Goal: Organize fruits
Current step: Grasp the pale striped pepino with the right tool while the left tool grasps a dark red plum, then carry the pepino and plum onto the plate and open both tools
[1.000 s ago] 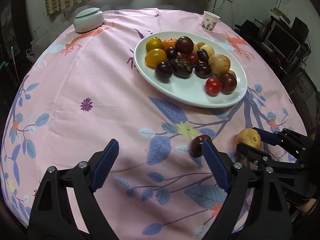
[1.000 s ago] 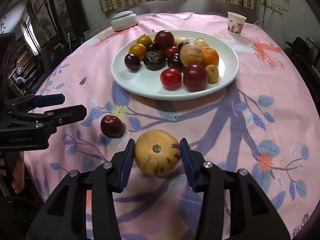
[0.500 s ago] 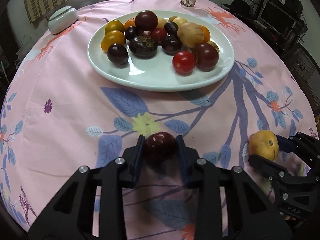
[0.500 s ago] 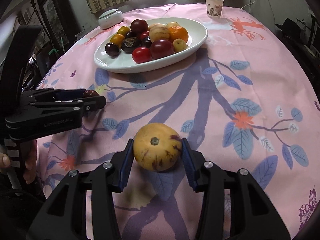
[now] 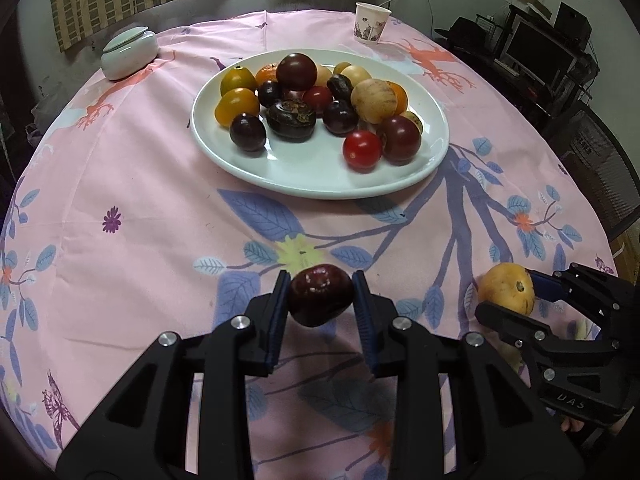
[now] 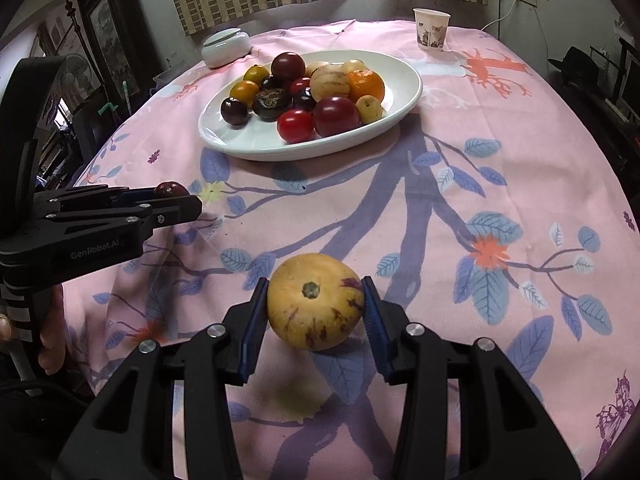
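Glossy dark-red fruit (image 5: 321, 295) pinched in left tongs (image 5: 320, 304), speckled yellow melon (image 6: 315, 301) (round, matte) in right tongs (image 6: 316, 312).

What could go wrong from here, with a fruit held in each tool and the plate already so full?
1. The white plate is crowded at the back; only its front is bare. A fruit dropped onto the pile could roll off or knock the red tomato over the rim.
2. The yellow melon is round and wide for the right tool, held only at its sides, so it may slip.
3. The left tool, carrying the dark red fruit, heads for the same plate: the tools could collide.
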`<state>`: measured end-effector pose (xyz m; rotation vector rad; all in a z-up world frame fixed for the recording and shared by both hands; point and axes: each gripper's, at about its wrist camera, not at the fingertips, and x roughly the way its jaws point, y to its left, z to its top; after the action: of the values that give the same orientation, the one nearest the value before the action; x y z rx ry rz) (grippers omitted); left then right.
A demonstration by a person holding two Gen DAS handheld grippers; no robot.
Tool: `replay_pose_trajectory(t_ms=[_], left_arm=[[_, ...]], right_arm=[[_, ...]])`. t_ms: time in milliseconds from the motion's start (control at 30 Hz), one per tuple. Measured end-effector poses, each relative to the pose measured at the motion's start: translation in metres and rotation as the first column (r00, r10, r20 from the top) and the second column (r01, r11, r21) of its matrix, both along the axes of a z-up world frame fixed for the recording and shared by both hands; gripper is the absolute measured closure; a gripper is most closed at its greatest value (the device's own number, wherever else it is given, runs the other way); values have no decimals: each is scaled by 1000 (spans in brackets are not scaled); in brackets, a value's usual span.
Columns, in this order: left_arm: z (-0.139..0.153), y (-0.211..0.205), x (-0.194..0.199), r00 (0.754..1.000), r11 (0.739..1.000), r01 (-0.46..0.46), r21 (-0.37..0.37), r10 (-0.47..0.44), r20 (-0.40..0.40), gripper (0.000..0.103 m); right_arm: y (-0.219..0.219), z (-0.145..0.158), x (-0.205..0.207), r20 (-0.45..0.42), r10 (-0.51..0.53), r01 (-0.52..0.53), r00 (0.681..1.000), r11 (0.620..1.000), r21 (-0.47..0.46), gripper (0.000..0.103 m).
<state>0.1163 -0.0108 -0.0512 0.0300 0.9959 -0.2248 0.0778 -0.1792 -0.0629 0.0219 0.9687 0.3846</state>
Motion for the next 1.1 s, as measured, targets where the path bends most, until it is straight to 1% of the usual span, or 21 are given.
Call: replay_pose_trajectory(t_ms=[100,200,333,467,567,667,733,833,933,1100], left_arm=[[6,6,1,1000,1000,-3,-13,3,7,71],[19,11,13,1000,1000,-4,-13,4,21,71],[42,13,41,998,1000,-7,14,6,67,71],[54,9,79,998,1000,-9,-13,10,58,71],[52,4,96,999,1000,-16,-10,16,46,71],[45,-1,103,1000,1000,-3,-11,3,28,71],[39,-4,106,1000,1000,5,0,-5,20,71],[31,-6,113,1000,1000,-2,6,2,1,71],[23,-5,122,1000,1000,-8,9,9,-20,71],[12,-8,130,999,1000,-7,4,7,-45,71]], right_arm=[[4,1,3,-16,9,-9,1000,1000,6,57],[5,8,10,-18,24,-24,1000,1000,11,57],[6,30,29,24,41,-41,999,999,15,57],[13,51,63,81,45,-44,996,999,-16,57],[15,61,96,117,22,-17,993,999,-44,57],[12,67,132,148,-17,25,989,998,-57,57],[11,65,154,160,-29,41,987,996,-73,57],[8,55,184,160,-51,65,986,994,-82,58],[8,46,204,160,-53,67,986,994,-85,58],[17,39,219,172,-30,47,985,994,-95,58]])
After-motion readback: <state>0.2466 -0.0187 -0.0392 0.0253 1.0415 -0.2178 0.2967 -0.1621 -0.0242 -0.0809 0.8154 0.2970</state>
